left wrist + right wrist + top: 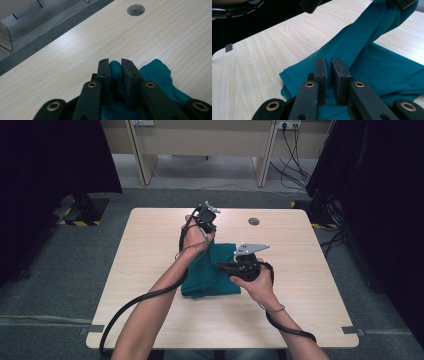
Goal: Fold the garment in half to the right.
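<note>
Pale wooden table (150,285) carries a teal garment (212,277) whose fold both the left gripper (115,62) and the right gripper (329,61) pinch tightly between their 2 jaws, probably stretching it taut for folding.

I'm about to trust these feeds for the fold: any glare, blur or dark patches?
High view: even light on the table, dark at both sides, cloth a little soft. Left gripper view: pale glare on the wood, near jaws soft. Right gripper view: cloth sharp, top left corner dark.
</note>
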A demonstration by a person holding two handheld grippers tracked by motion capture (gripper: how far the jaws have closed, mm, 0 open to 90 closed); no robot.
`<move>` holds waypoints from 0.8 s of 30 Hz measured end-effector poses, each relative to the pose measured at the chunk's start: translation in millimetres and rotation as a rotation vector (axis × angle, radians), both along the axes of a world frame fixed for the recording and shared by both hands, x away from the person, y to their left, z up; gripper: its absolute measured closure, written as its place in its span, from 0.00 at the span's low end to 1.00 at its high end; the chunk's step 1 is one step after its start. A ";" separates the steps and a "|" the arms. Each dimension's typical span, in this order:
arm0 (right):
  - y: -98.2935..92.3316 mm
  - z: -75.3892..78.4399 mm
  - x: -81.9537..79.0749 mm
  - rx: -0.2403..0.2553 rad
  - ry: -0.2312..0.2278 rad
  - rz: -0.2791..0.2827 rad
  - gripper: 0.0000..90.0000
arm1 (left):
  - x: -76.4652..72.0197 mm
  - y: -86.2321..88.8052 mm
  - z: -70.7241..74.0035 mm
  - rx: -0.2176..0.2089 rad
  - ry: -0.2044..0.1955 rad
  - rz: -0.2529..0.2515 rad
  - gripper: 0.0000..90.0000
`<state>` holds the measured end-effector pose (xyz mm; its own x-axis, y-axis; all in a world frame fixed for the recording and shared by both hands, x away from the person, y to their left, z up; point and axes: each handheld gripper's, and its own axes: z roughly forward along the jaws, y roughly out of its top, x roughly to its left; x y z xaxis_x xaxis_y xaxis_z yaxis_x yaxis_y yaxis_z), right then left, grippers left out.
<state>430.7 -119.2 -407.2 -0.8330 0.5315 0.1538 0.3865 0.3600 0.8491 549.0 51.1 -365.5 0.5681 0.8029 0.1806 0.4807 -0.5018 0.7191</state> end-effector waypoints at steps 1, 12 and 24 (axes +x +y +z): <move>-0.2 -0.3 0.0 0.001 0.002 0.000 0.93 | 0.1 -0.2 -0.5 0.000 -0.001 -0.001 0.86; -2.8 -4.9 -0.5 0.001 0.010 -0.006 0.92 | -0.3 -3.2 -3.1 0.000 0.001 -0.002 0.86; -4.4 -6.1 -0.8 0.001 0.013 -0.010 0.92 | 0.0 -5.3 -5.6 -0.004 0.001 -0.002 0.86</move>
